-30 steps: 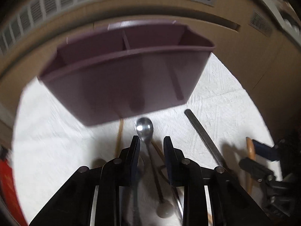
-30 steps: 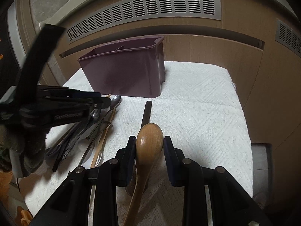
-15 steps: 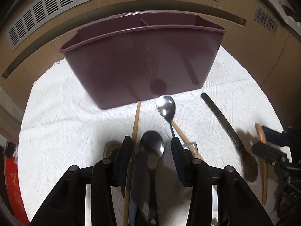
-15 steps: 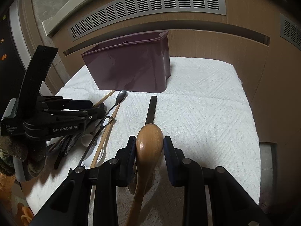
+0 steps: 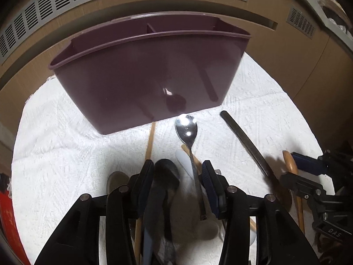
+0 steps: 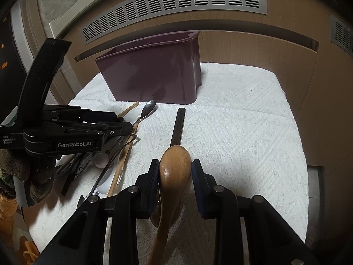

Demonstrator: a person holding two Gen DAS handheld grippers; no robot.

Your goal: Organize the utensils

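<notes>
Wooden and pale brown, a spoon (image 6: 175, 167) sits bowl-forward between the pads of the right claw (image 6: 175, 165), which is clamped on it, its handle running back under the claw body. Just ahead lies a dark ladle handle (image 6: 177, 125) pointing at the caddy (image 6: 154, 70), a plum plastic box with inner dividers that stands at the far edge of the surface (image 6: 242, 132). To the left a heap of utensils lies loose: a steel spoon (image 5: 187, 129) with its bowl almost at the caddy's base, a chopstick (image 5: 150, 140) beside it, a white spoon (image 5: 184, 161) and dark pieces underneath. The left claw (image 5: 175, 172) hangs over this heap with its fingers apart; a dark spoon (image 5: 166, 174) shows blurred between them, and whether it is touched I cannot tell. The surface is covered by a white cloth with a raised diamond weave, which reaches close to the wall behind. That wall is light wood panelling, curved by the lens, with a long grey vent grille (image 6: 176, 11) above a dark slot, and a smaller grille (image 5: 301, 22) off to the right. A red object (image 5: 8, 216) shows at the left edge of the left view.
</notes>
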